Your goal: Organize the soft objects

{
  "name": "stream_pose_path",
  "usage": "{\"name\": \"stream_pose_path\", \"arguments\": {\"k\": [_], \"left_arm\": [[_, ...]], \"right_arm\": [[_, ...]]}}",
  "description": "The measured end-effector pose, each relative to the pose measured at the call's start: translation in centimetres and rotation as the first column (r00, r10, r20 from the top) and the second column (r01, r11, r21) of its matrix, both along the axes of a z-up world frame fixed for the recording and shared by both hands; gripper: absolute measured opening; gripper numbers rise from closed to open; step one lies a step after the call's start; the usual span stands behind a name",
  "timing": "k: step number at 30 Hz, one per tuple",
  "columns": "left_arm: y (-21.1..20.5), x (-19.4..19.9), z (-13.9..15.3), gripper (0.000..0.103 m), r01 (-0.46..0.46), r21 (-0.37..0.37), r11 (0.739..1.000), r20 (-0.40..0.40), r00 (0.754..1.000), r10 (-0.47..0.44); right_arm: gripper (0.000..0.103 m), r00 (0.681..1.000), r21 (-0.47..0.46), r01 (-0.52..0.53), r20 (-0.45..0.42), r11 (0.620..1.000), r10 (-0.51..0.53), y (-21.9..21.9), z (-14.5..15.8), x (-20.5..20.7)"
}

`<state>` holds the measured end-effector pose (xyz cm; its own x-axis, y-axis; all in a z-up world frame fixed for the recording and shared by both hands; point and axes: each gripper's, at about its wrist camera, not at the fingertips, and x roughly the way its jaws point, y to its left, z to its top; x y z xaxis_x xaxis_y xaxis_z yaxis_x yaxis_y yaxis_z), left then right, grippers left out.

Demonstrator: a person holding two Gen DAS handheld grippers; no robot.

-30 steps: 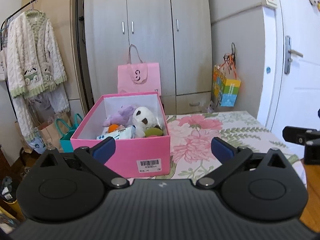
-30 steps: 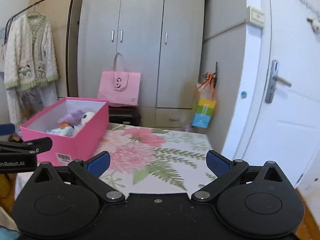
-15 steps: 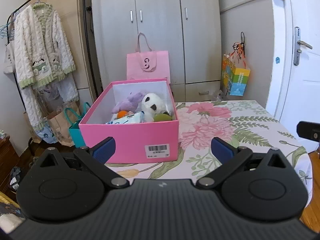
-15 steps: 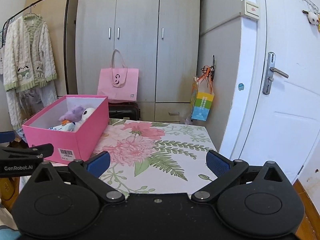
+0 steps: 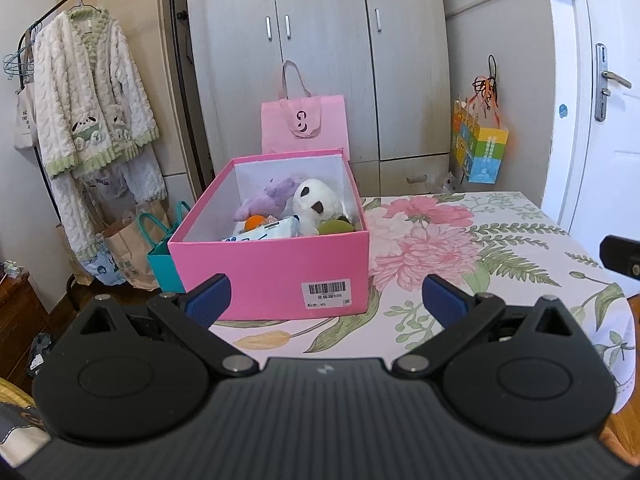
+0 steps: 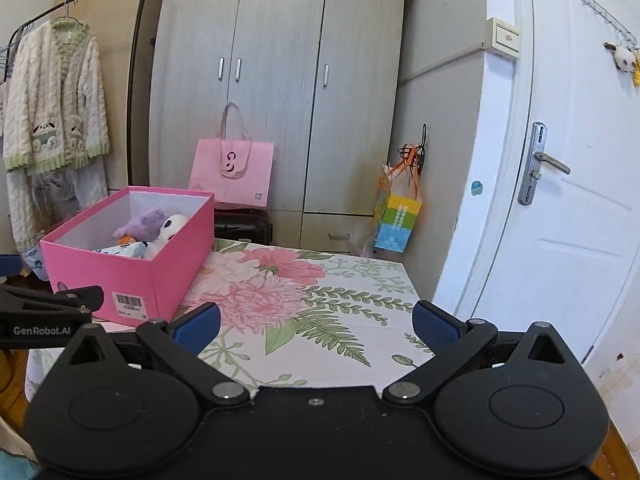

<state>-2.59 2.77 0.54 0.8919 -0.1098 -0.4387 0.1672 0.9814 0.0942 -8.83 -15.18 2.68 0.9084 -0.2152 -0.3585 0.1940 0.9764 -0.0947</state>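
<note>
Pink box (image 5: 276, 256), centre-left of frame, stood on floral counter (image 5: 460, 248); held purple plush (image 5: 266, 200), white plush (image 5: 314, 204), wipes packet (image 5: 268, 234). Left claw (image 5: 326, 296) spread wide, empty. Right claw (image 6: 316, 326) spread wide, empty, over bare counter.

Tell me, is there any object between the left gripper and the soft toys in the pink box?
Only the box itself. The left gripper is open and empty, low in front of the pink box, whose near wall stands before the white plush and purple plush. The box has no lid, so the way from above looks free.
</note>
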Motion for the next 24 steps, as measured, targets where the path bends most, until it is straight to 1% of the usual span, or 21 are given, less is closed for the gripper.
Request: {"name": "stream_pose_path", "arguments": {"k": [9,13,24], "left_arm": [[0.14,-0.18,0.02,0.103,-0.008,-0.001,1.0,0.017,1.0,0.008],[0.25,-0.03,0.05,0.103,-0.006,-0.015,1.0,0.014,1.0,0.006],[0.36,-0.03,0.27,0.103,-0.014,-0.009,1.0,0.029,0.999,0.014]], "right_arm": [[0.103,1.0,0.018,0.018,0.0,1.0,-0.018,-0.3,-0.06,0.27],[0.103,1.0,0.025,0.028,0.0,0.999,-0.028,-0.5,-0.13,0.38],[0.103,1.0,0.03,0.031,-0.007,0.999,-0.031,-0.92,-0.32,0.78]]}}
